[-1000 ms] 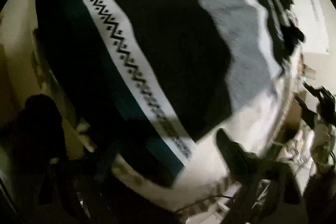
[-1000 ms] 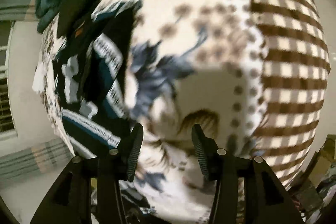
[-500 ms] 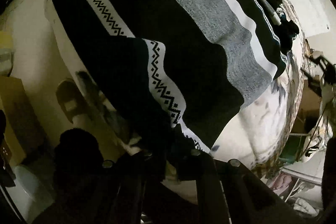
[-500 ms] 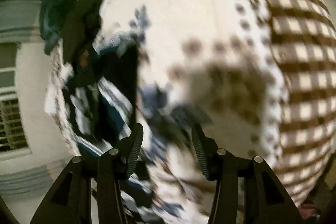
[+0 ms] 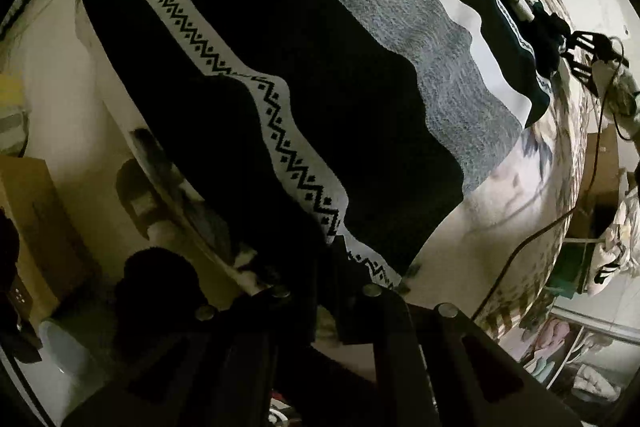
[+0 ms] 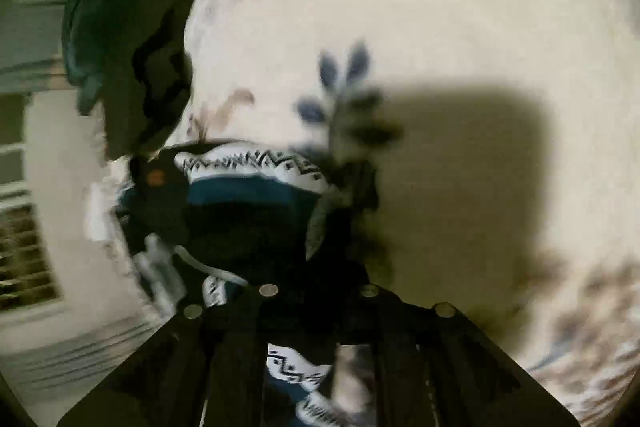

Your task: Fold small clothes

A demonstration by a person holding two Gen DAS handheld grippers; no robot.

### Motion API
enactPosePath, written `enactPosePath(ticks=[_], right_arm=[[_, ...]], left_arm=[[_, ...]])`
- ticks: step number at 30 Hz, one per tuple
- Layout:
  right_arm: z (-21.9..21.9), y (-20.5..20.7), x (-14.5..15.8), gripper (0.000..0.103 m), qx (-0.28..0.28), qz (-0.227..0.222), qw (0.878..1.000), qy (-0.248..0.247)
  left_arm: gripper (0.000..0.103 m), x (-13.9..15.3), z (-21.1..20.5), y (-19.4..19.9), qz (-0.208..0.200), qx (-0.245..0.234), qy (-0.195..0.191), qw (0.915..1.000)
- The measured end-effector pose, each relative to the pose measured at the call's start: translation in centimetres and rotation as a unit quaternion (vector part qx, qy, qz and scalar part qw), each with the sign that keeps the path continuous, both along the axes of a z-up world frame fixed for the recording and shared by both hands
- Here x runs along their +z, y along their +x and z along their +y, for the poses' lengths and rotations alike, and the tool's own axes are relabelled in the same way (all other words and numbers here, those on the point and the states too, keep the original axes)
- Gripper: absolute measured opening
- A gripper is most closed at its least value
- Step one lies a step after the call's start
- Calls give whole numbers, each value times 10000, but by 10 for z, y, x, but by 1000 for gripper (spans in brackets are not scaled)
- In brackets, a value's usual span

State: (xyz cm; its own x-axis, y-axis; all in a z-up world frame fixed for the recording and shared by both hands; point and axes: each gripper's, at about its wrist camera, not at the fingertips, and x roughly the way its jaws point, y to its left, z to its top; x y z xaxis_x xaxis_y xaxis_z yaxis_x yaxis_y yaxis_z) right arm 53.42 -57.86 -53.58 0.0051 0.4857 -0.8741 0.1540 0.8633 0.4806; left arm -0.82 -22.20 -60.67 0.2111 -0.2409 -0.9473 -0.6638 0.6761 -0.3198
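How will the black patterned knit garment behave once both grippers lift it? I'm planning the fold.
Probably floppy: the knit garment already ripples along its zigzag band on the floral cloth. It should sag between the left gripper and right gripper, each shut on an edge. The thick knit looks unlikely to slip.

Black sweater (image 5: 340, 99) – white zigzag band, grey stripe – spread flat

Both wrist views look steeply down, close over the bedspread (image 6: 440, 7); they share the striped sweater (image 5: 340, 115), toward seven o'clock in the right one.
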Motion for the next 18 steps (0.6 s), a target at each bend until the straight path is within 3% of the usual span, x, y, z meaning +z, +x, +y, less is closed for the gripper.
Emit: enactPosePath(ticks=[2,6,8,10,11,12,14,16,18], right_arm=[[-3,9,18,8,23,-331,9990,-288],[-7,21,-3,8,-194,-12,9986,-497],[3,22,-9,9,77,48,9984,-564],[4,23,-7,12,208,118,9984,-504],[4,22,-3,22,295,177,9987,-389],[2,19,1,38,388,261,9983,-351],[-4,8,13,59,562,276,9977,-255],[-11,-4,23,65,720,276,9967,-255],[-20,-19,30,69,772,330,9963,-190]], left_arm=[[4,2,5,0,-11,-48,21,10000],[4,-1,12,1,9,-120,50,9999],[5,0,17,0,57,-111,38,9999],[9,7,20,1,112,-156,83,9998],[9,11,21,1,136,-219,139,9996],[14,19,21,1,133,-319,261,9991],[29,32,19,3,69,-453,503,9977],[65,45,15,7,-43,-658,656,9957],[67,55,12,10,-173,-790,720,9941]])
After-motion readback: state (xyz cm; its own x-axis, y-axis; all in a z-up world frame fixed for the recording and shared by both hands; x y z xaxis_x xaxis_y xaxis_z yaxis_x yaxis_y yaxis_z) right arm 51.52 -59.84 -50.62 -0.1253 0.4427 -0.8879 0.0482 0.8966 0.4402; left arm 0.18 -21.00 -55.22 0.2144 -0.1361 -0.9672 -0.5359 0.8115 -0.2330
